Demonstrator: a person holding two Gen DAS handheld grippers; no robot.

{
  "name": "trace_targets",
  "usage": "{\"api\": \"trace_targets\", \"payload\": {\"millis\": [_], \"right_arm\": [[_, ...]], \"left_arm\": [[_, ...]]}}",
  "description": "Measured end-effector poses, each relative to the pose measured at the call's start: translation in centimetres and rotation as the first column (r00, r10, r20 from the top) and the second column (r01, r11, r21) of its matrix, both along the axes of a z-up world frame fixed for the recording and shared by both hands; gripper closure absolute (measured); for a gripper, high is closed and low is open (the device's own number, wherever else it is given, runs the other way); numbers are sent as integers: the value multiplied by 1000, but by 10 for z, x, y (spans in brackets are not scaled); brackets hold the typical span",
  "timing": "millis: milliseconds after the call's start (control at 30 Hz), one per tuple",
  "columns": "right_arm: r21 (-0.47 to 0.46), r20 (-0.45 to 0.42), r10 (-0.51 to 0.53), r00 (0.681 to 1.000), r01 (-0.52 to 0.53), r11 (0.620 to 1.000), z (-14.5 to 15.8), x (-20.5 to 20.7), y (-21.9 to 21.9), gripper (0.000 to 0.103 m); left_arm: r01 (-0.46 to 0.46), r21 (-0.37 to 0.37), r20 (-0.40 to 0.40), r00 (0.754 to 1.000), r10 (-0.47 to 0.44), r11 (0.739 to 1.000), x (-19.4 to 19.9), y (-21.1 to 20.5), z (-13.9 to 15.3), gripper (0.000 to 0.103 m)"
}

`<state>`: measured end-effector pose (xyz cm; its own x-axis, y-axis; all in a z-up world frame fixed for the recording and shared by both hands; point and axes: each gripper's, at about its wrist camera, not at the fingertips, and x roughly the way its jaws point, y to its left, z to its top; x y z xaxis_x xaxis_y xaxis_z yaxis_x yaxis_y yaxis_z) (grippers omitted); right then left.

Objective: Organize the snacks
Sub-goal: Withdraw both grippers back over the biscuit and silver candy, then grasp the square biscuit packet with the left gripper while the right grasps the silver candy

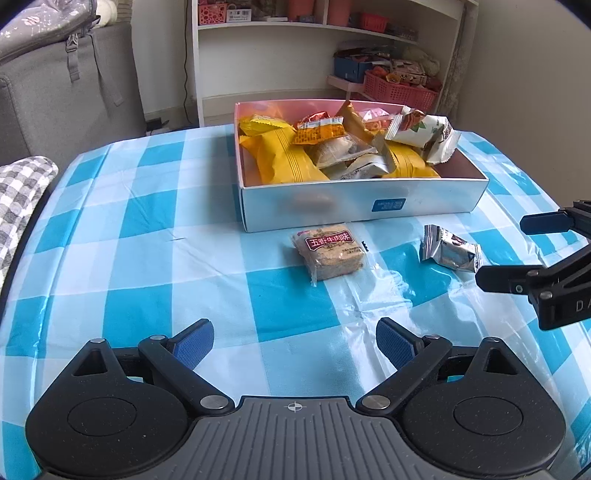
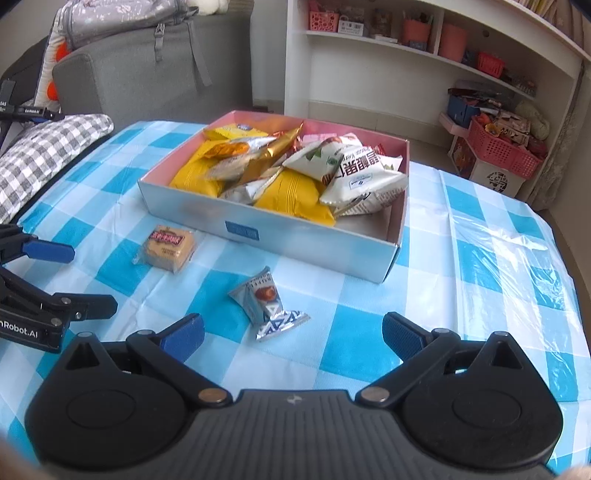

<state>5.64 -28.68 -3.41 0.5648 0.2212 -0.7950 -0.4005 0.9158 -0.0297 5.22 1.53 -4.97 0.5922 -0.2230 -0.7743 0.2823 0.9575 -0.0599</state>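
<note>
1. Blue-and-white checked tablecloth (image 1: 147, 236) ahead of me, white shelves (image 2: 369, 48) behind.
2. The box (image 1: 332, 201) sits mid-table, packed with snack packets.
3. A brown cake bar (image 1: 330, 254) lies just in front of it; a silver candy packet (image 2: 267, 301) lies near, apart.
4. My left gripper (image 1: 294, 345) is spread wide, empty.
5. My right gripper (image 2: 293, 332) is spread wide too, the silver packet just ahead of its fingers.

I'm in a home living room: grey fabric sofa (image 1: 55, 92) at ten o'clock, white wooden shelves (image 1: 325, 26) holding pink plastic baskets (image 1: 399, 90) at one o'clock.
</note>
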Motion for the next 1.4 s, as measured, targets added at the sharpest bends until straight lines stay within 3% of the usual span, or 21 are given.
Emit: {"api": "trace_targets", "payload": {"millis": [300, 433, 800, 933, 1133, 1400], "right_arm": [[-30, -42, 42, 998, -44, 999, -19, 2, 4, 0], [15, -48, 44, 998, -44, 999, -23, 6, 0, 0], [39, 0, 74, 997, -74, 996, -26, 16, 0, 0], [46, 7, 75, 997, -75, 996, -25, 19, -2, 2], [52, 16, 85, 996, -86, 995, -23, 20, -2, 12], [63, 18, 112, 994, -112, 992, -19, 19, 1, 35]], "left_arm": [[5, -6, 32, 999, -4, 1000, 9, -16, -16, 7], [2, -5, 62, 998, -2, 1000, 15, -23, -18, 7], [1, -19, 110, 994, 2, 1000, 27, -42, -21, 9], [-28, -61, 98, 995, 34, 998, 33, -40, -19, 9], [-33, -60, 103, 994, 39, 998, 35, -43, -18, 18], [-51, -50, 102, 993, 56, 997, 36, -44, -16, 47]]}}
